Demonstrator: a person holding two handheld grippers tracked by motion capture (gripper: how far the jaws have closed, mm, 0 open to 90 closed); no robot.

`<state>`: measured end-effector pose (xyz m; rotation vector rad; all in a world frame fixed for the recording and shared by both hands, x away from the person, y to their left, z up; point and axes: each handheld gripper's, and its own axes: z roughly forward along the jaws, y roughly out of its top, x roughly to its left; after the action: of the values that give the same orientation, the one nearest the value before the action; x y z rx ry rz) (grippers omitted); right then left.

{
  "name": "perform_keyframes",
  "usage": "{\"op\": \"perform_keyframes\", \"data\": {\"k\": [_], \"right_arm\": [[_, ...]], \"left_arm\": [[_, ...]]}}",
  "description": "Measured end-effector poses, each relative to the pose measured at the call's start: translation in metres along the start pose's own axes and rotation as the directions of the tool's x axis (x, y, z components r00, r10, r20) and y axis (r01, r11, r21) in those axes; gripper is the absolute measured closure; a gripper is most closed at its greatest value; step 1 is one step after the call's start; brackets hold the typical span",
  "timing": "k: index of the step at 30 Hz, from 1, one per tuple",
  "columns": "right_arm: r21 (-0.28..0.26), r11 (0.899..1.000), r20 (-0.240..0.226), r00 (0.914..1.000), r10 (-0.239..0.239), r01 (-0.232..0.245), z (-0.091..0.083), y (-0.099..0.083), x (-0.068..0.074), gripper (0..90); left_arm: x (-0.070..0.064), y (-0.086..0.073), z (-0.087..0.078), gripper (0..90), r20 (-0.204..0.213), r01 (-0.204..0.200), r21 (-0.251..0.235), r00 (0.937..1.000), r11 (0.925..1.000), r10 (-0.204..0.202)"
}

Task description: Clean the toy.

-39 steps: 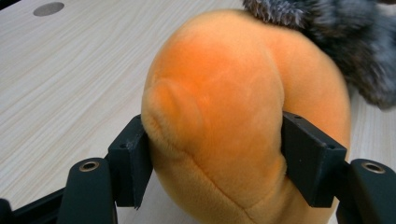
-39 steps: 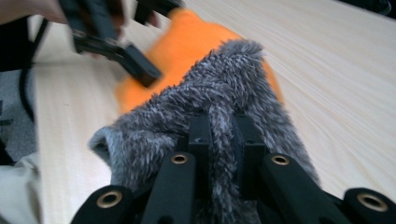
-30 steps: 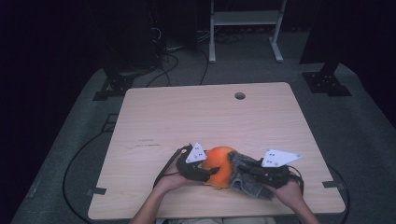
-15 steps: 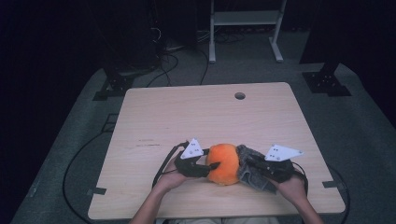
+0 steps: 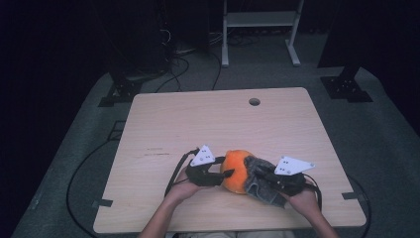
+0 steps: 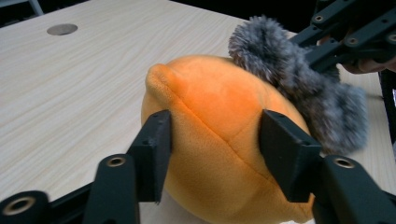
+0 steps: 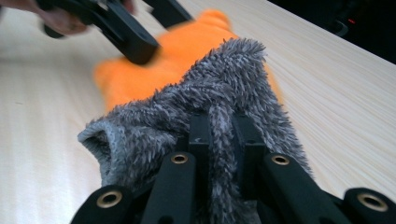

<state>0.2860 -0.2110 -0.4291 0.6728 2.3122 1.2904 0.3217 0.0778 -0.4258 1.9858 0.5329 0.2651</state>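
Squeezing orange plush with left tool — right tool clamped on grey fur piece — on tabletop.

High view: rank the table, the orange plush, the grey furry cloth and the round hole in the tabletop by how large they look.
1. Table, by far the largest.
2. Orange plush and grey furry cloth: they look alike in size, and the grippers hide part of each, so no ranking between them.
3. Round hole, the smallest.

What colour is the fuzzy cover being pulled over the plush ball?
Grey fuzzy cover, clearest in the right gripper view.
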Motion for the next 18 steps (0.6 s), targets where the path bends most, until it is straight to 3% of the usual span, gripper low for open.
{"op": "perform_keyframes", "data": {"k": [2, 3, 7, 10, 13, 18], "right_arm": [[0.01, 1.0, 0.046, 0.9989, -0.003, 0.003, -0.007, -0.003, -0.001, 79.5], [-0.008, 1.0, 0.042, 0.9991, -0.006, 0.007, -0.011, -0.003, 0.002, 79.5], [-0.094, 0.993, -0.05, 0.9954, -0.082, 0.077, -0.011, 0.007, 0.029, 79.4], [-0.073, 0.989, -0.08, 0.9881, -0.132, 0.126, 0.005, 0.011, 0.044, 79.4], [-0.055, 0.995, -0.072, 0.9938, -0.084, 0.08, 0.01, 0.007, 0.037, 79.6], [-0.037, 0.999, -0.007, 0.9995, -0.031, 0.03, 0.0, 0.001, 0.024, 79.6]], "left_arm": [[0.001, -0.001, 0.0, 48.0, -0.007, 0.009, -0.003, 0.9999, 1.0, -0.009], [0.002, -0.002, 0.0, 48.7, -0.014, 0.02, -0.005, 0.9997, 0.9998, -0.02], [0.002, -0.001, 0.003, 48.8, -0.001, 0.047, -0.014, 0.9989, 0.9988, -0.047], [0.001, 0.0, 0.002, 48.2, -0.009, 0.033, -0.001, 0.9994, 0.9994, -0.033], [0.004, -0.003, 0.001, 47.2, 0.002, 0.054, -0.005, 0.9986, 0.9986, -0.054], [0.004, -0.004, 0.003, 47.1, 0.006, 0.055, -0.003, 0.9985, 0.9985, -0.055]]}}
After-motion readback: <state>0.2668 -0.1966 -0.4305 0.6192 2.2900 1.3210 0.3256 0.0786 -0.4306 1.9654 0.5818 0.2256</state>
